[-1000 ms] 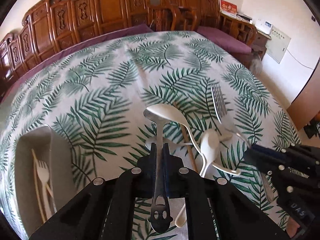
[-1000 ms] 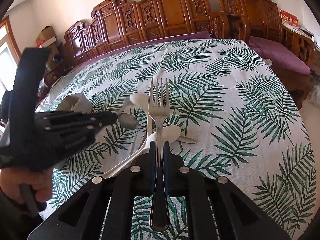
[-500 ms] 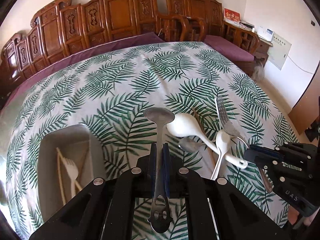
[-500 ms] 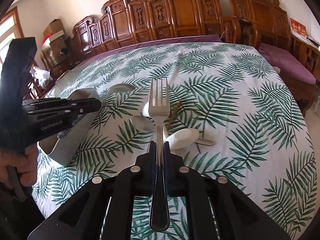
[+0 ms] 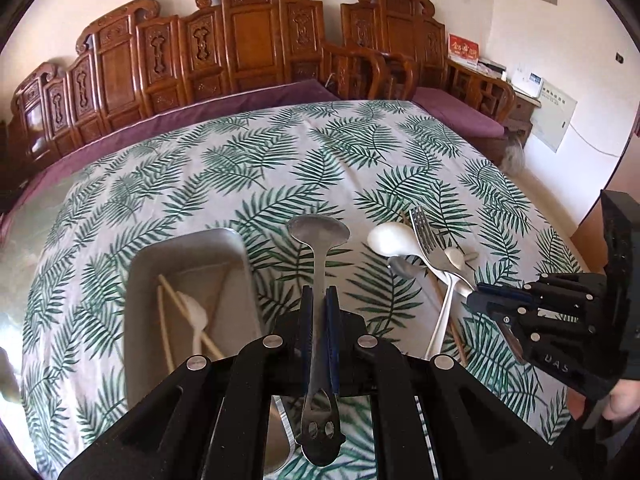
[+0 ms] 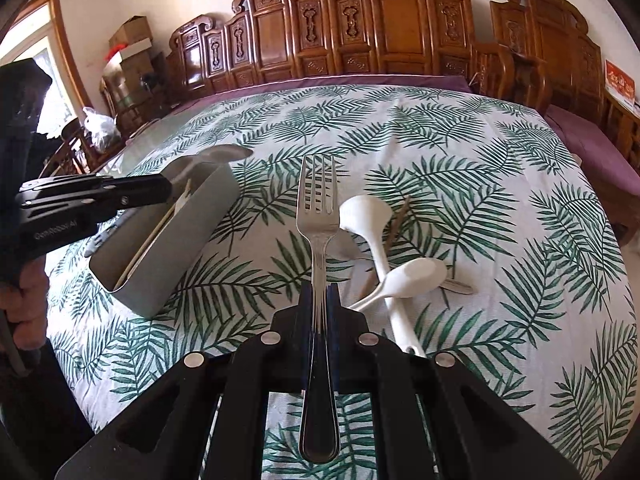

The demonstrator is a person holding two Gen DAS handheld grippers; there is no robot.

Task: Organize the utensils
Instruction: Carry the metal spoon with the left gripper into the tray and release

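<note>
My left gripper (image 5: 319,300) is shut on a metal spoon (image 5: 318,236), held above the table just right of a grey metal tray (image 5: 188,248) that holds chopsticks and a white plastic fork (image 5: 196,316). My right gripper (image 6: 319,296) is shut on a metal fork (image 6: 318,200), held above the cloth; it shows at the right of the left wrist view (image 5: 480,300). Two white spoons (image 6: 368,216) and a metal spoon lie on the table right of the fork. The tray also shows in the right wrist view (image 6: 168,248), with the left gripper (image 6: 160,192) over it.
The table has a palm-leaf cloth (image 5: 280,160). Carved wooden chairs (image 5: 248,40) line its far edge. A brown chopstick (image 6: 396,216) lies under the white spoons. Cardboard boxes (image 6: 132,40) stand at the far left.
Both grippers have lifted with their utensils. The left gripper has moved left toward the tray, which now sits closer below it. The right gripper has risen above the spoon pile.
</note>
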